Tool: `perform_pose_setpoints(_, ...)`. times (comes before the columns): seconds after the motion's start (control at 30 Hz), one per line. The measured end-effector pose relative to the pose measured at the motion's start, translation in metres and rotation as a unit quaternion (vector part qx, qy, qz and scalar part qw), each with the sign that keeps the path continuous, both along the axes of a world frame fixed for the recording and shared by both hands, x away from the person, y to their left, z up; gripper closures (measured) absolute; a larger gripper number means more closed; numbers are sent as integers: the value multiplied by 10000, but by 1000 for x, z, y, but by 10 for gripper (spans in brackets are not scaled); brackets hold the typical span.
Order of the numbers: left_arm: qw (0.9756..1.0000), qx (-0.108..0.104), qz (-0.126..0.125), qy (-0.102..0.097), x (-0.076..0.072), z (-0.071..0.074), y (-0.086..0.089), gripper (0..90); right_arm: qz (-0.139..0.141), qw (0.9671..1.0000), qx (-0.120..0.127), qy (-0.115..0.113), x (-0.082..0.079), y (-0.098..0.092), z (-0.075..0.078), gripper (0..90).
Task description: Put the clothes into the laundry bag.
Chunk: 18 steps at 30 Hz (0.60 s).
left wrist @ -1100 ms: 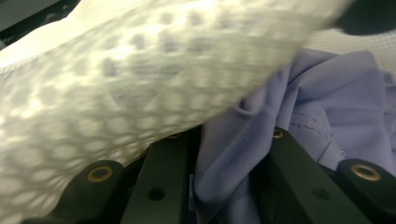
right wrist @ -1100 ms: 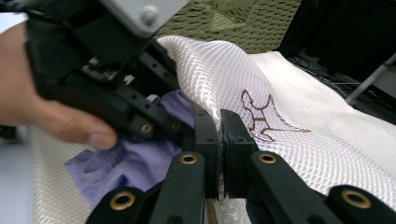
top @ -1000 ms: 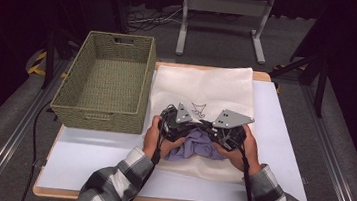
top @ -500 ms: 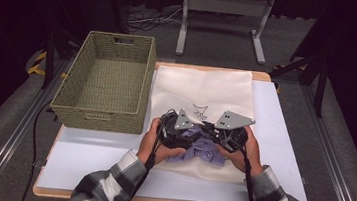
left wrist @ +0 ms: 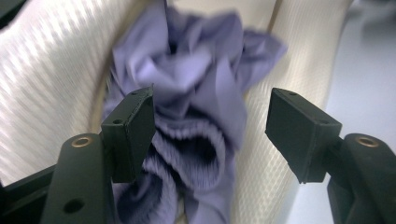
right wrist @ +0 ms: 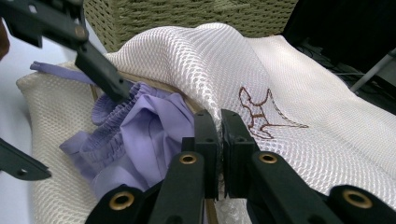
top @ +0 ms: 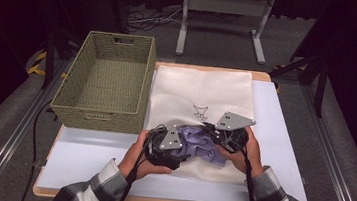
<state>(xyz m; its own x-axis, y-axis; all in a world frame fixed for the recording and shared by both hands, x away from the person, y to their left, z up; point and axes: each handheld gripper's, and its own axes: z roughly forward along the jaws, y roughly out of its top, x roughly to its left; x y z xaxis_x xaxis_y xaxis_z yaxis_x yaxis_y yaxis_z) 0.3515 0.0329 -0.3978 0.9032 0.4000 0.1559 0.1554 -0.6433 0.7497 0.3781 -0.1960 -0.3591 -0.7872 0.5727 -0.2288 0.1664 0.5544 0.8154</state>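
Left gripper [top: 177,150] shifted leftward since earlier frame, jaws just opened.

High view: purple garment [top: 201,142] at mesh bag [top: 202,90] mouth, between grippers.

Left gripper view: jaws apart, straddling garment, not pressing.

Right gripper view: right gripper [right wrist: 220,126] clamped on bag edge.

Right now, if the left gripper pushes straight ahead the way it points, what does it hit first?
Most likely the purple cloth, bunched right ahead of the left gripper, whose open jaws straddle it. The white mesh bag lies around it.
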Motion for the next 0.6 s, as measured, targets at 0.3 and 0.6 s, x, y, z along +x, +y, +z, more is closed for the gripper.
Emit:
perform_pose_setpoints(0.3,9994,139,279,155,22,-22,-9,443,88,9999,-63,79,-3,0,-5,865)
perform_pose_setpoints(0.6,9988,102,488,10,39,-26,-21,733,220,9996,-146,103,-7,6,-8,864)
